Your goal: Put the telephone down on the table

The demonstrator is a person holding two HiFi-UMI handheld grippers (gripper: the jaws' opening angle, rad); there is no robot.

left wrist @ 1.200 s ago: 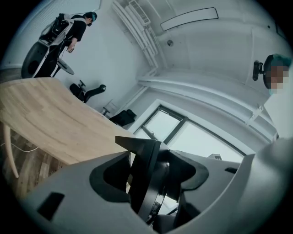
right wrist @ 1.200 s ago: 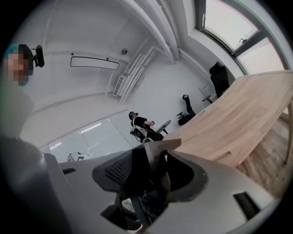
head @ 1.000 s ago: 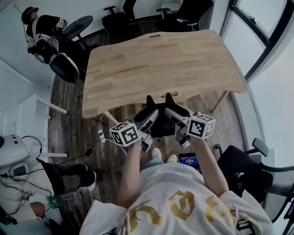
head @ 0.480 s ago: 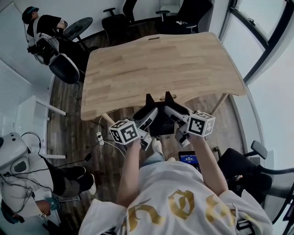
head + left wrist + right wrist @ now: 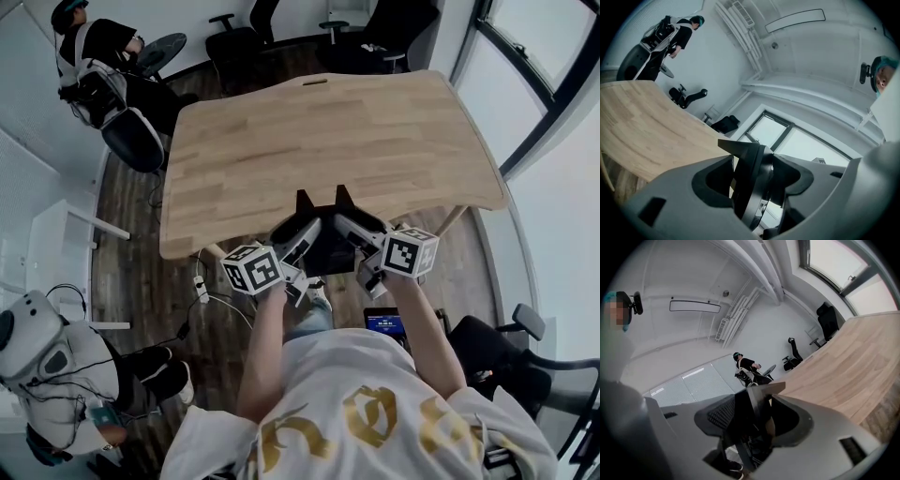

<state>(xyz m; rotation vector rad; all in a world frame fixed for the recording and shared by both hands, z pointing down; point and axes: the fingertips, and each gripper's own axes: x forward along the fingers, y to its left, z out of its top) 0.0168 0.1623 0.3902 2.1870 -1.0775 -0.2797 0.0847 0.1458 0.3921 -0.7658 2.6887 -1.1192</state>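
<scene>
A black telephone (image 5: 326, 246) hangs between my two grippers at the near edge of the wooden table (image 5: 328, 131), its two pointed corners reaching over the tabletop. My left gripper (image 5: 302, 234) is shut on its left side and my right gripper (image 5: 352, 230) on its right side. In the left gripper view the telephone (image 5: 752, 180) stands edge-on between the grey jaws of the left gripper (image 5: 754, 185). The right gripper view shows the telephone (image 5: 757, 411) likewise clamped in the right gripper (image 5: 757, 425), with the table (image 5: 853, 362) ahead at the right.
Black office chairs (image 5: 253, 37) stand beyond the table's far edge. A person with a rig (image 5: 94, 66) sits at the far left, another person (image 5: 56, 366) at the near left. A power strip (image 5: 201, 286) and cables lie on the floor. A small lit screen (image 5: 386, 324) shows below my right arm.
Both grippers have carried the telephone forward together; its front corners now reach over the table's near edge. The grip on it looks unchanged.
</scene>
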